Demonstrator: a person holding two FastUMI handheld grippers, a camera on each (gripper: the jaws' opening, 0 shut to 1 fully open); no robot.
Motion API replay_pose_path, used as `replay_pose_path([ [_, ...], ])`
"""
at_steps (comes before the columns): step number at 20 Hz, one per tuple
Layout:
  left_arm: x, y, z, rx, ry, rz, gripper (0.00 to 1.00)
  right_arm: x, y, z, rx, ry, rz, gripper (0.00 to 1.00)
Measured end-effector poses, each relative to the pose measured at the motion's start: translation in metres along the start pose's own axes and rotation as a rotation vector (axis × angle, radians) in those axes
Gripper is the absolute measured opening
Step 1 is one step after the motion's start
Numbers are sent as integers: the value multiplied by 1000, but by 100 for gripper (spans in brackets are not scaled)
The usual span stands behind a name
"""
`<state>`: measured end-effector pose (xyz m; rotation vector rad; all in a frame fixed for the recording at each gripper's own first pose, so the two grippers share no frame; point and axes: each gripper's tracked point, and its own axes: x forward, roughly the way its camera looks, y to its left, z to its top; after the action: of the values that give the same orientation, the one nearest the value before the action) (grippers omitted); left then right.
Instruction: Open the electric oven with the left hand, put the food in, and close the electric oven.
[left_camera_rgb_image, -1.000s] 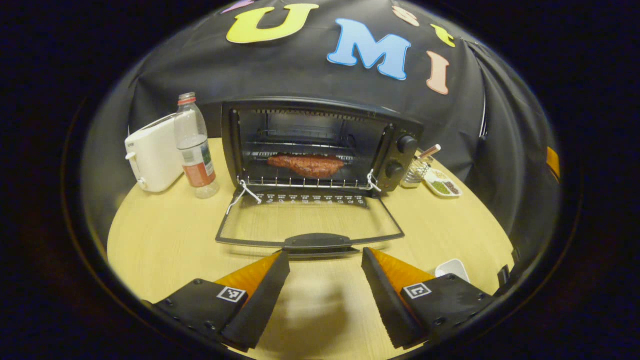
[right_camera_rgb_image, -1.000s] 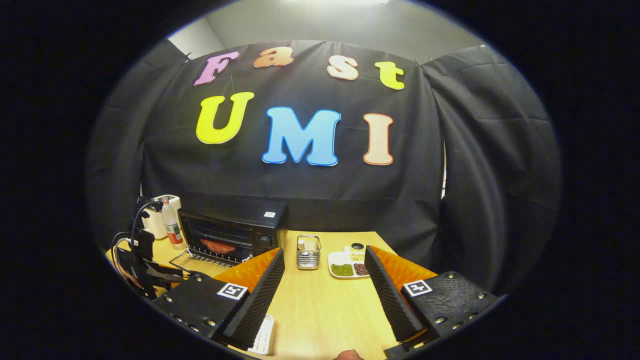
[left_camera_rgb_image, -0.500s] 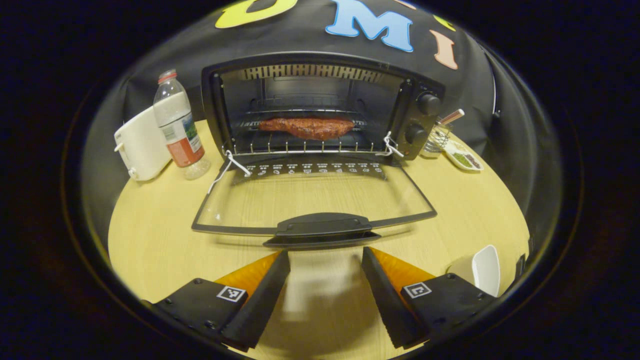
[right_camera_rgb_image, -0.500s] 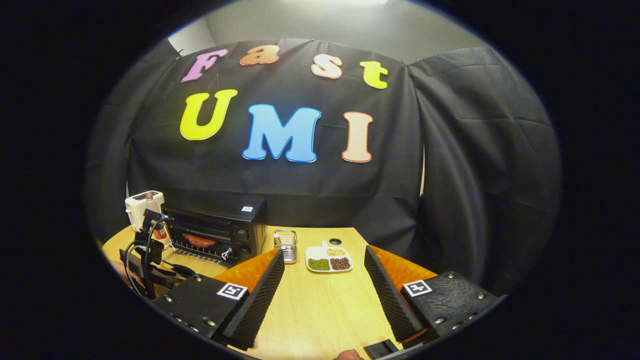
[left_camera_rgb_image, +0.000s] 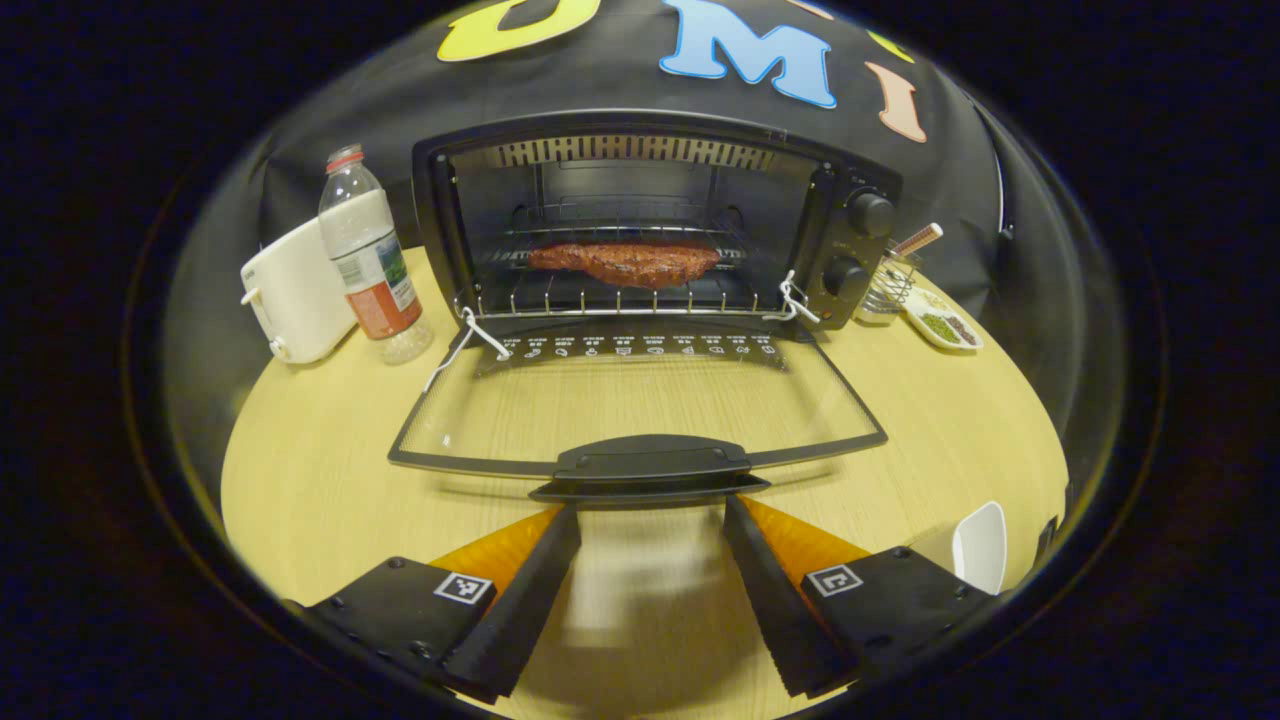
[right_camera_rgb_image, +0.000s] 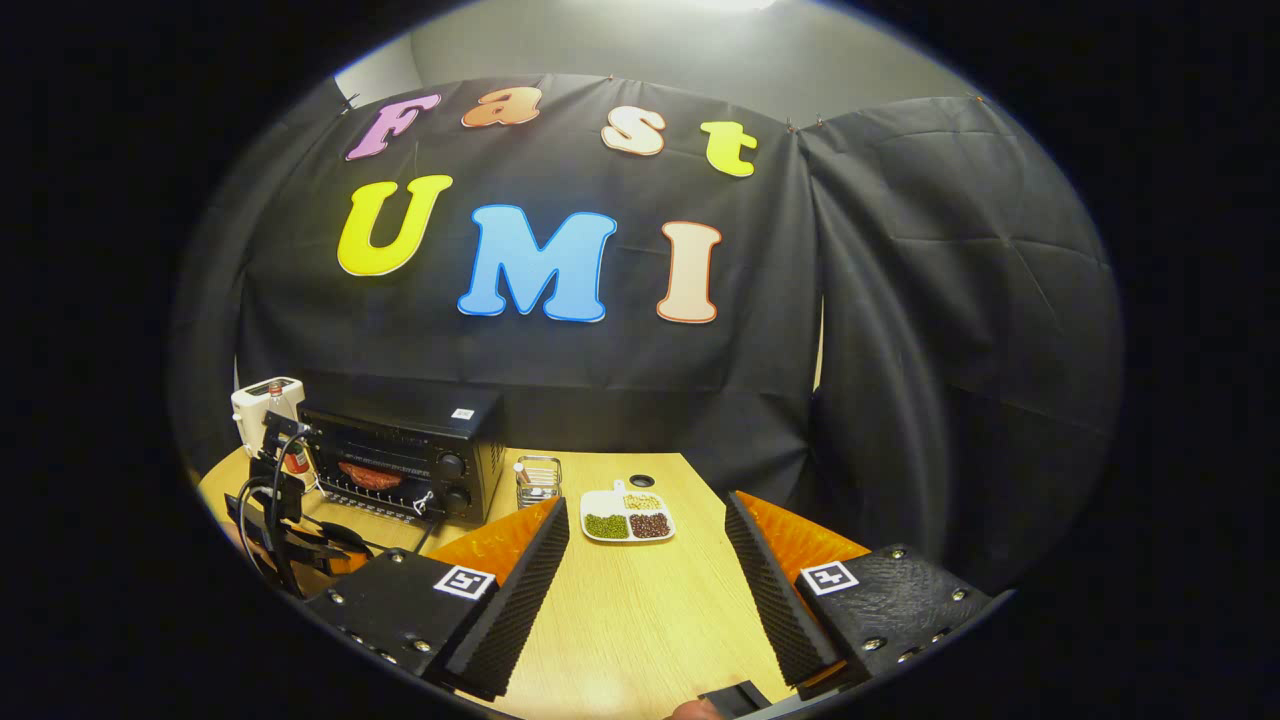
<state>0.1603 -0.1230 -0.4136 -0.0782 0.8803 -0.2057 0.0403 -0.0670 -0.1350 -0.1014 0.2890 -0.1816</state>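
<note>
Presently, the electric oven (left_camera_rgb_image: 650, 220) stands at the far side of the round wooden counter (left_camera_rgb_image: 300, 480), its glass door (left_camera_rgb_image: 640, 400) folded flat down toward the viewer and its front edge reaching well into the open middle of the counter. The food (left_camera_rgb_image: 625, 262), a reddish-brown slab, lies on the wire rack inside the cavity. The left claw (left_camera_rgb_image: 650, 520) is spread wide and holds nothing; its fingertips sit just beside the door handle (left_camera_rgb_image: 650, 462), one to each side, contact not clear. Bare counter lies left and right of the door. A white toaster (left_camera_rgb_image: 295, 300) and a plastic bottle (left_camera_rgb_image: 370, 260) stand left of the oven; its label is too small to read. A wire holder (left_camera_rgb_image: 890, 285) and a divided dish (left_camera_rgb_image: 945, 325) stand to its right, near the counter edge. The right claw (right_camera_rgb_image: 645, 530) is likewise wide open and empty, above bare counter well apart from the oven.
</note>
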Motion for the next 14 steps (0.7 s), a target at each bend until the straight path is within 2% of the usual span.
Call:
replay_pose_path([
  [2,-7,-1,5,-3,-21,2,100,-1,-2,0,12,-3,2,95],
  [8,-29,-1,36,14,-99,17,100,-7,7,0,14,-16,37,95],
  [10,-38,-1,48,40,-141,24,98,-6,9,4,8,-24,43,95],
  [12,-43,-2,62,69,-176,31,92,-4,12,3,7,-23,49,95],
  [13,-43,-1,64,74,-186,33,100,-3,13,3,9,-21,50,95],
  [14,-45,-1,69,74,-194,33,92,-3,14,1,12,-17,51,95],
])
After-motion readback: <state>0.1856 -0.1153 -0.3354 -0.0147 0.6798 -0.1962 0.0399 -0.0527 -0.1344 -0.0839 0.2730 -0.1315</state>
